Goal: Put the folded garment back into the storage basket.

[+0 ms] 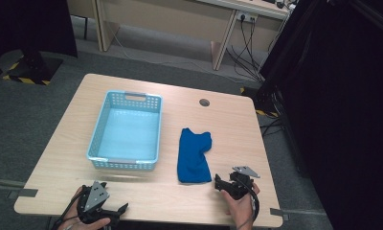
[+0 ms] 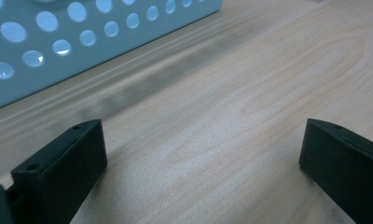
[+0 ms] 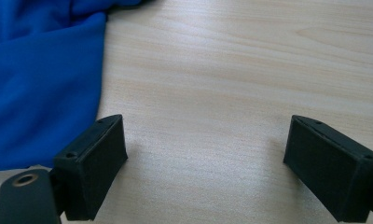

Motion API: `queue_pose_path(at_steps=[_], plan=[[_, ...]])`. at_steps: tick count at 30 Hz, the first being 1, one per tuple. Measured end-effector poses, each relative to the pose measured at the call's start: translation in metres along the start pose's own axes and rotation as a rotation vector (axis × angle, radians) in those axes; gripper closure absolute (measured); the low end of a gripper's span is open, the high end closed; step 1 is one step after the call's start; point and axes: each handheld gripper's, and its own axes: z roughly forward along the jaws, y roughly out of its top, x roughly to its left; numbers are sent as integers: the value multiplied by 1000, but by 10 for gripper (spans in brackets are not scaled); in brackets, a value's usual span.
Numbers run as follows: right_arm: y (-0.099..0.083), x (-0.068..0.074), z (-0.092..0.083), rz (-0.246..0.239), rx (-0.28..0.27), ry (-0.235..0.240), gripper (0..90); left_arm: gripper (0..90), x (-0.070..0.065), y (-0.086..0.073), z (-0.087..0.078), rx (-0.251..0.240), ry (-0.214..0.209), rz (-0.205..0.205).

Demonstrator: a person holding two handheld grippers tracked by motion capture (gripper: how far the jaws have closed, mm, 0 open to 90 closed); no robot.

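Note:
A folded blue cloth (image 1: 193, 155) lies on the wooden table (image 1: 228, 124), right of a light blue perforated basket (image 1: 126, 132). My right gripper (image 1: 220, 183) rests near the front edge, just right of the cloth's near end, jaws wide open over bare wood. The right gripper view has the blue cloth (image 3: 40, 79) at upper left, beside the left jaw, with nothing between the jaws. My left gripper (image 1: 117, 211) sits at the front left, below the basket, open. Its own view shows the basket wall (image 2: 82, 42) ahead and bare wood between the jaws.
A round cable hole (image 1: 204, 102) sits in the table's far right part. Desks and cables stand on the floor beyond the table. A black curtain (image 1: 343, 96) hangs at the right.

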Motion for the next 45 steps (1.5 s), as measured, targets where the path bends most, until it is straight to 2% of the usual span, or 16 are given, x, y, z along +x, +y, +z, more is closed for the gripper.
queue_pose_path(at_steps=[13, 18, 21, 22, 33, 45], plan=[[0, 0, 0, 2, 1, -1, 130, 0, 0, 0, 0, 0, 0, 3], [2, 3, -1, 9, 17, -6, 143, 0, 0, 0, 0, 0, 0, 2], [2, 4, -1, 20, 13, -8, 144, 0, 0, 0, 0, 0, 0, 1], [2, 3, -1, 40, 6, -8, 152, 0, 0, 0, 0, 0, 0, 1], [6, 9, -5, 30, 14, 17, 140, 0, 0, 0, 0, -1, 0, 2], [25, 18, -12, 18, 23, 62, 105, 0, 0, 0, 0, -1, -1, 2]])
